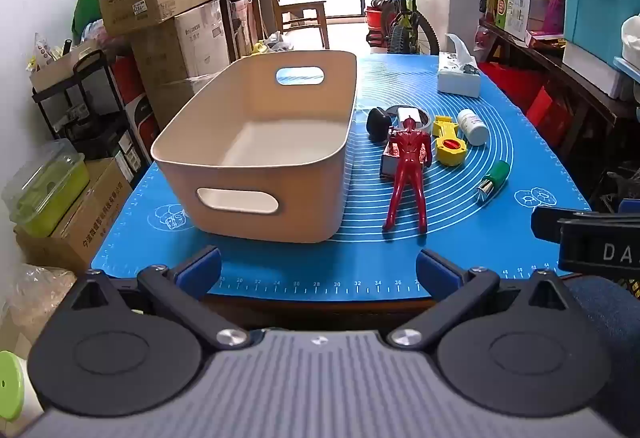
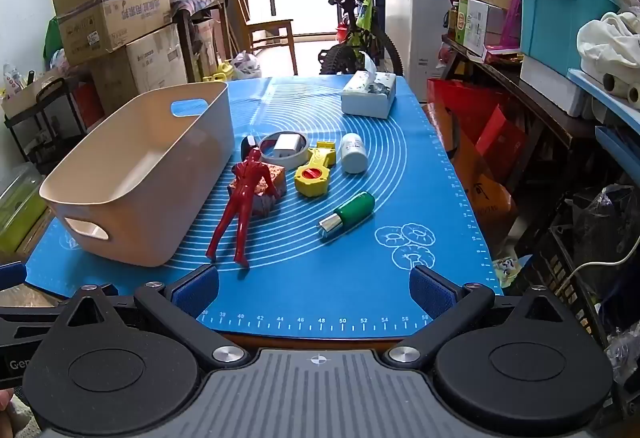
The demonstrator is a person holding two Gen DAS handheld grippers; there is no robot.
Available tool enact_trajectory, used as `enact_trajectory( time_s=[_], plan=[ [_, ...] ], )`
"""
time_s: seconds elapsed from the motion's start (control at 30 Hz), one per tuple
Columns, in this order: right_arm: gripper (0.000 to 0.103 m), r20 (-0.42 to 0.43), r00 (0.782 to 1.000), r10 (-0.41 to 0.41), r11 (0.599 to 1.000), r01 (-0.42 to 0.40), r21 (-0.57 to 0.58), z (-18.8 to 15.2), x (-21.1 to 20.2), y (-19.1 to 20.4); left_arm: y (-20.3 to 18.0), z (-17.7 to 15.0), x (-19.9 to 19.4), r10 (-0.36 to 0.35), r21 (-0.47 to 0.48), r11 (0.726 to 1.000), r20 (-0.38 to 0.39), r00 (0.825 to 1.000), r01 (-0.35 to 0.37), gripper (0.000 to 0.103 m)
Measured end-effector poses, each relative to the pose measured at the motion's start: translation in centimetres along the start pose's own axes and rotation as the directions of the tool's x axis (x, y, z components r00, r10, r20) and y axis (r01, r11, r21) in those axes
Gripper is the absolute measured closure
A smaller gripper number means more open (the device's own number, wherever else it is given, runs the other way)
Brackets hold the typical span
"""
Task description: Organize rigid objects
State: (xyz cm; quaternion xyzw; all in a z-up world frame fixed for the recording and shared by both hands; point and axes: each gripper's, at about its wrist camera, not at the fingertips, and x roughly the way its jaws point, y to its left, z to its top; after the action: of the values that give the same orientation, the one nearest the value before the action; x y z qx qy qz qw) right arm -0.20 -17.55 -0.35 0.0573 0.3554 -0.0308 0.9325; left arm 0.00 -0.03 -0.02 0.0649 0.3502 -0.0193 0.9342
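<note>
Two claws, left point(image 1: 319, 270) and right point(image 2: 314, 288), both released and empty at the bench point(image 1: 360, 278) edge; bin point(image 1: 256, 141) bare, figure point(image 2: 240, 205) and bottle point(image 2: 348, 215) beside it, likely awaiting loading.

Beige bin point(image 1: 256, 145): rectangular, upright, nothing inside it, 1 handle cutout in each end wall, standing on the left part of the blue mat. Red figure point(image 1: 408, 173): lying just right of the bin, upper body propped on a small patterned box point(image 2: 266, 185). Black object point(image 1: 378, 123) beside the figure's head. Tape roll point(image 2: 284, 149): lying flat, a white block inside its ring. Yellow tool point(image 1: 448, 139): flat, red centre. White bottle point(image 1: 473, 125): on its side. Green cylinder point(image 1: 494, 181): on its side, silver end, nearest the mat's right edge.
</note>
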Motion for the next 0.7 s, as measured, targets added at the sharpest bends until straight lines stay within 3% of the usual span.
enact_trajectory(
  time_s=[0.7],
  plan=[
    [0.002, -0.003, 1.000, -0.002, 1.000, 0.002, -0.003, -0.01, 0.08, 0.06, 0.03, 0.00, -0.02, -0.006, -0.005, 1.000, -0.003, 1.000, 0.006, 0.001]
  ],
)
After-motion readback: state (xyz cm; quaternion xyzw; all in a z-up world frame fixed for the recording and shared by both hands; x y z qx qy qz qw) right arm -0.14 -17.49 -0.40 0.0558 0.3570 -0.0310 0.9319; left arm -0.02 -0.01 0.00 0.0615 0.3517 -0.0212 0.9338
